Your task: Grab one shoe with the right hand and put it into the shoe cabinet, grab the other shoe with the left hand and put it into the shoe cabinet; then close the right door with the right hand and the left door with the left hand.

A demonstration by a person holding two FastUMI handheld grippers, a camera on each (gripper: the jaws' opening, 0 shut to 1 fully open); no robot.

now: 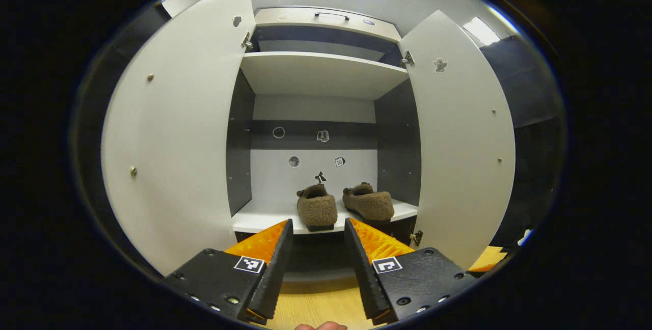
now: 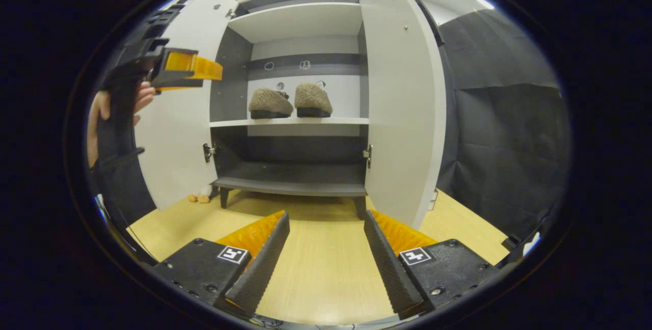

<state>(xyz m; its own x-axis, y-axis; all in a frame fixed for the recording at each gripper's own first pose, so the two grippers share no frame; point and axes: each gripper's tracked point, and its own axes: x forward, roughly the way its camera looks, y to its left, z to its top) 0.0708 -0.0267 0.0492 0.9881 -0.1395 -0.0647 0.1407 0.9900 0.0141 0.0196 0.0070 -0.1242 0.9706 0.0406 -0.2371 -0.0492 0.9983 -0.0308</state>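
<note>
Two brown fuzzy shoes sit side by side on the cabinet's middle shelf (image 1: 265,220): the left shoe (image 1: 317,207) and the right shoe (image 1: 368,201). In the right gripper view the same pair appears as left shoe (image 2: 270,102) and right shoe (image 2: 313,99). Both white doors stand wide open: the left door (image 1: 175,131) and the right door (image 1: 461,136). My left gripper (image 1: 318,228) is open, just in front of the shelf edge, empty. My right gripper (image 2: 326,218) is open low over the wooden floor, well back from the cabinet. The left gripper (image 2: 204,69), held by a hand, shows beside the left door (image 2: 168,152).
A pale upper shelf (image 1: 321,73) spans the cabinet above the shoes. The dark bottom shelf (image 2: 290,180) stands on short legs over the wooden floor (image 2: 326,269). A small plush toy (image 2: 199,196) lies by the cabinet's left foot. Black cloth wall (image 2: 504,131) hangs right of the right door (image 2: 397,106).
</note>
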